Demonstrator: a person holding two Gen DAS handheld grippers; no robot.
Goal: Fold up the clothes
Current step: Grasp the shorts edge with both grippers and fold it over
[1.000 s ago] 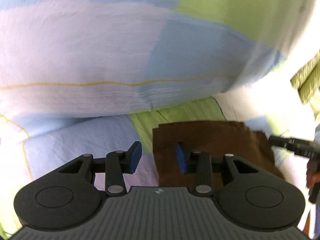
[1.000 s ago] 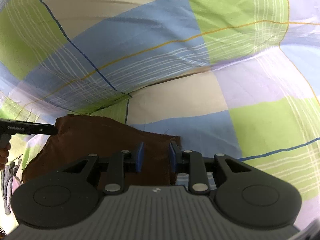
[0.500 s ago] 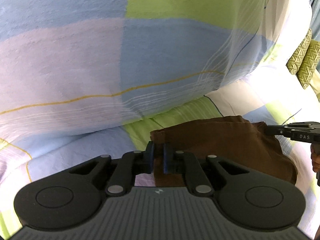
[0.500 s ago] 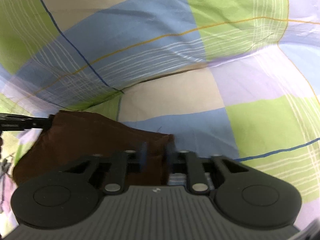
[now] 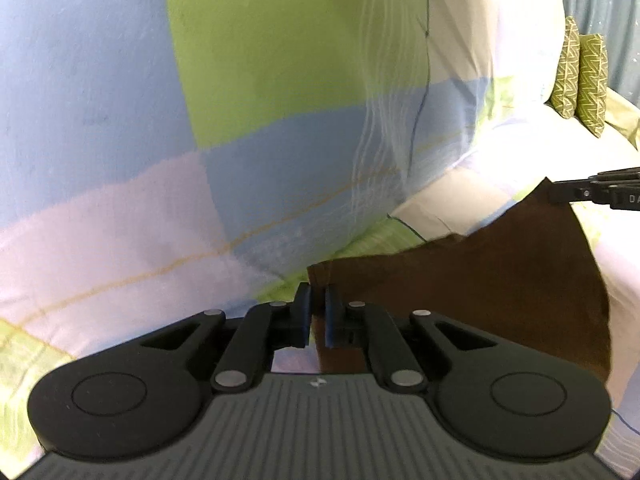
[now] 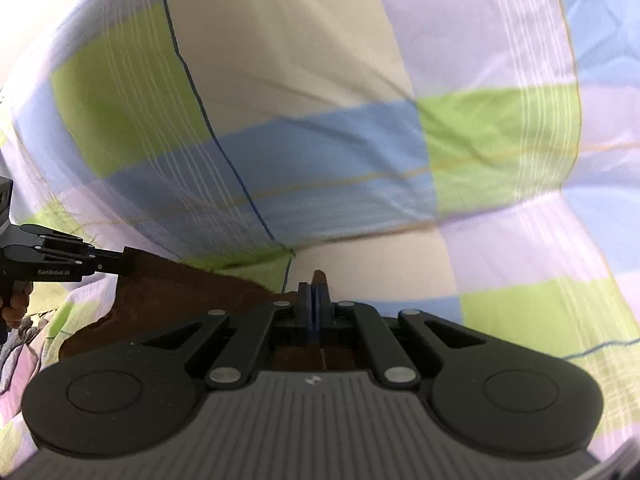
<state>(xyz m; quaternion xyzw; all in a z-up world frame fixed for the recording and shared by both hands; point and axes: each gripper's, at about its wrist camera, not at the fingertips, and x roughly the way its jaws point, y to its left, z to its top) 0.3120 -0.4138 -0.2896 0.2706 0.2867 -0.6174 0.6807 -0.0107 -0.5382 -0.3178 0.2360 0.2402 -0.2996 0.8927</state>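
A dark brown garment (image 5: 472,288) hangs stretched between both grippers above a checked bedsheet (image 5: 240,160). My left gripper (image 5: 317,312) is shut on the garment's left corner. My right gripper (image 6: 313,304) is shut on the opposite corner, with a tip of brown cloth (image 6: 320,278) poking out above the pads. The right gripper also shows at the right edge of the left wrist view (image 5: 592,195), pinching the cloth. The left gripper shows at the left edge of the right wrist view (image 6: 120,266), also on the brown garment (image 6: 180,292).
A big pillow in the same blue, green and lilac checks (image 6: 320,120) rises behind the garment. Two green patterned cushions (image 5: 580,76) stand at the far right by a grey curtain (image 5: 600,8). A person's hand (image 6: 16,304) holds the left gripper.
Both grippers closed on the garment's corners and lifted it off the sheet. The cloth now hangs taut between them, and both views have swung up toward the pillow.
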